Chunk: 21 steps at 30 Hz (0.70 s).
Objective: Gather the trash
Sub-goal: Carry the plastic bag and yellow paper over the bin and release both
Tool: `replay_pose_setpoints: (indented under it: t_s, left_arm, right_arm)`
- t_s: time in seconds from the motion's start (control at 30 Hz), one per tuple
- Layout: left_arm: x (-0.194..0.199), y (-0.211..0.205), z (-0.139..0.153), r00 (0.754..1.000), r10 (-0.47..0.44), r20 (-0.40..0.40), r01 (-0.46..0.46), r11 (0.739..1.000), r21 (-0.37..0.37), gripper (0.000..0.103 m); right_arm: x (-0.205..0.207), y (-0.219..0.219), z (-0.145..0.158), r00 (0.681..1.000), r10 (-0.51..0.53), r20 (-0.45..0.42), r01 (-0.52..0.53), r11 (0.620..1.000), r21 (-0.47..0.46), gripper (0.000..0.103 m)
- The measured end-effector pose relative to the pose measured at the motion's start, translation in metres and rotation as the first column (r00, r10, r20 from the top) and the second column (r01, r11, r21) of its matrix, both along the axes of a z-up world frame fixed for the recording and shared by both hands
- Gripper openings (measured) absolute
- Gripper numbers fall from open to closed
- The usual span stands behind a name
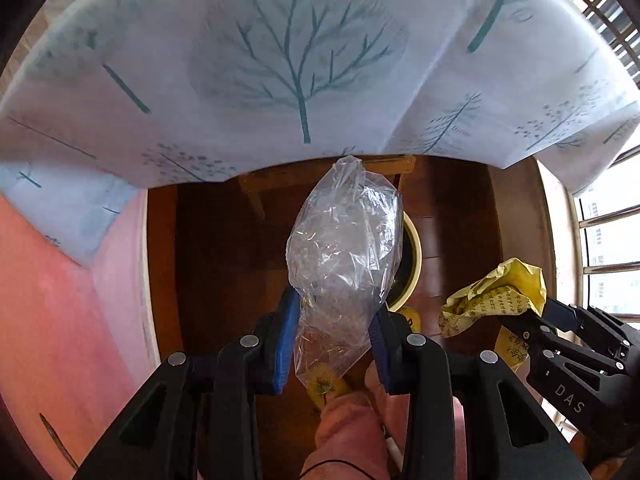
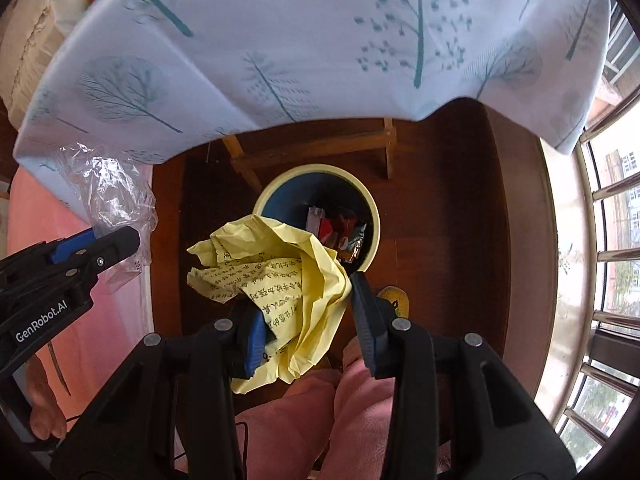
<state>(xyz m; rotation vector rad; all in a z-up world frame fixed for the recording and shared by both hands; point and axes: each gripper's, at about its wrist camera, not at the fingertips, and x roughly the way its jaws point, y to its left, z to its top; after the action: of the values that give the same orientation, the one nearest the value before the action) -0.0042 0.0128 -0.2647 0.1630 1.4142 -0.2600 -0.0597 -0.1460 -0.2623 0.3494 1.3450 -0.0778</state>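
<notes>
My left gripper [image 1: 334,328] is shut on a crumpled clear plastic bag [image 1: 346,248] and holds it above the wooden floor, in front of the round cream-rimmed trash bin [image 1: 412,264], mostly hidden behind the bag. My right gripper [image 2: 306,312] is shut on a crumpled yellow printed bag [image 2: 288,276], just above the near rim of the bin [image 2: 316,170], which holds several wrappers. The right gripper [image 1: 548,316] with the yellow bag [image 1: 496,296] shows at the right in the left wrist view. The left gripper [image 2: 96,248] with the clear bag [image 2: 108,196] shows at the left in the right wrist view.
A table with a white tree-print cloth [image 1: 300,60] overhangs at the top; its wooden legs [image 2: 312,148] stand behind the bin. A pink surface [image 1: 60,320] lies at the left, windows [image 2: 612,260] at the right. The person's pink-clad legs [image 2: 320,420] and a yellow slipper [image 2: 396,300] are below.
</notes>
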Motion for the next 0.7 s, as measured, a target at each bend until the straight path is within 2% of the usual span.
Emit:
replay_pose_setpoints:
  t_s: [0.17,0.37,0.53,0.6,0.67,0.7]
  left_arm:
    - [0.014,-0.008,-0.073,0.999,0.019,-0.051,-0.02,0.999,-0.025,0.033]
    - [0.03,-0.015,-0.14,0.995,0.04,-0.087,-0.047,0.996,-0.08,0.036]
    - [0.036,-0.015,-0.177,0.993,0.054,-0.105,-0.065,0.992,-0.106,0.049]
    - [0.035,-0.013,-0.19,0.991,0.06,-0.121,-0.072,0.993,-0.098,0.067]
    - [0.033,-0.008,-0.197,0.989,0.072,-0.127,-0.083,0.993,-0.088,0.074]
    - [0.032,-0.005,-0.2,0.989,0.079,-0.125,-0.09,0.992,-0.084,0.074]
  right_arm:
    - [0.011,-0.015,-0.067,0.999,-0.034,-0.041,0.034,0.999,-0.002,0.035]
    - [0.023,-0.032,-0.141,0.993,-0.091,-0.072,0.092,0.996,0.013,0.035]
    - [0.036,-0.038,-0.186,0.991,-0.101,-0.091,0.104,0.994,0.026,0.035]
    - [0.042,-0.038,-0.195,0.992,-0.093,-0.087,0.096,0.995,0.03,0.035]
    - [0.046,-0.036,-0.201,0.993,-0.084,-0.083,0.086,0.996,0.028,0.035]
    - [0.048,-0.035,-0.204,0.993,-0.081,-0.083,0.083,0.996,0.031,0.035]
